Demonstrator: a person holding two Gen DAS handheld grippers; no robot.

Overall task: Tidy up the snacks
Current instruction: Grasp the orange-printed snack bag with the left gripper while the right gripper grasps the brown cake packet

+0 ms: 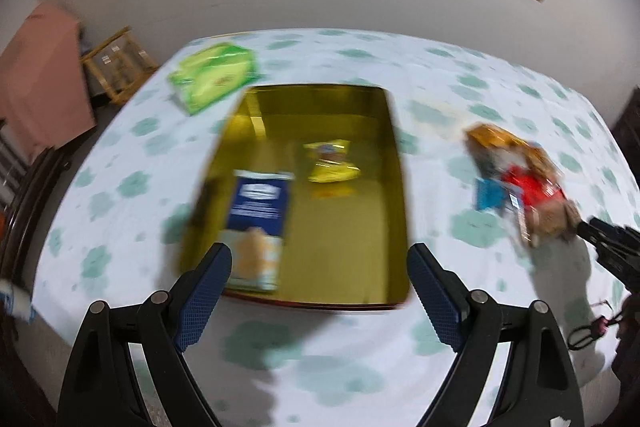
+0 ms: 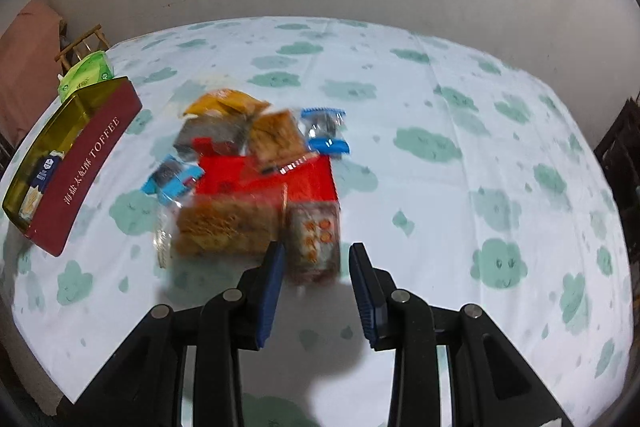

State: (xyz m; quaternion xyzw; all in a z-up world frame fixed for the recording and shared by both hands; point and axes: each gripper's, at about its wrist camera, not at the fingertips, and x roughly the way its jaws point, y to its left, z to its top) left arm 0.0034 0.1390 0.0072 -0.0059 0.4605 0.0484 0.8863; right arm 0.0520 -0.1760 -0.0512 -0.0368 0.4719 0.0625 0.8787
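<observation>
Left hand-held gripper [image 1: 320,291]: tin's [image 1: 396,155] inside | right view: TOFFEE side

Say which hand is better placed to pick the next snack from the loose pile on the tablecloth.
Right. The right gripper faces the pile of wrapped snacks, nearest the clear packet of orange-printed biscuits, jaws empty. The left gripper hovers open and empty over the gold rectangular tin, away from the pile.

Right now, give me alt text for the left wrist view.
An open gold rectangular tin on a cloud-print tablecloth holds a blue-and-white cracker box and a small yellow snack packet; empty left tongs hover open at its near edge.
</observation>
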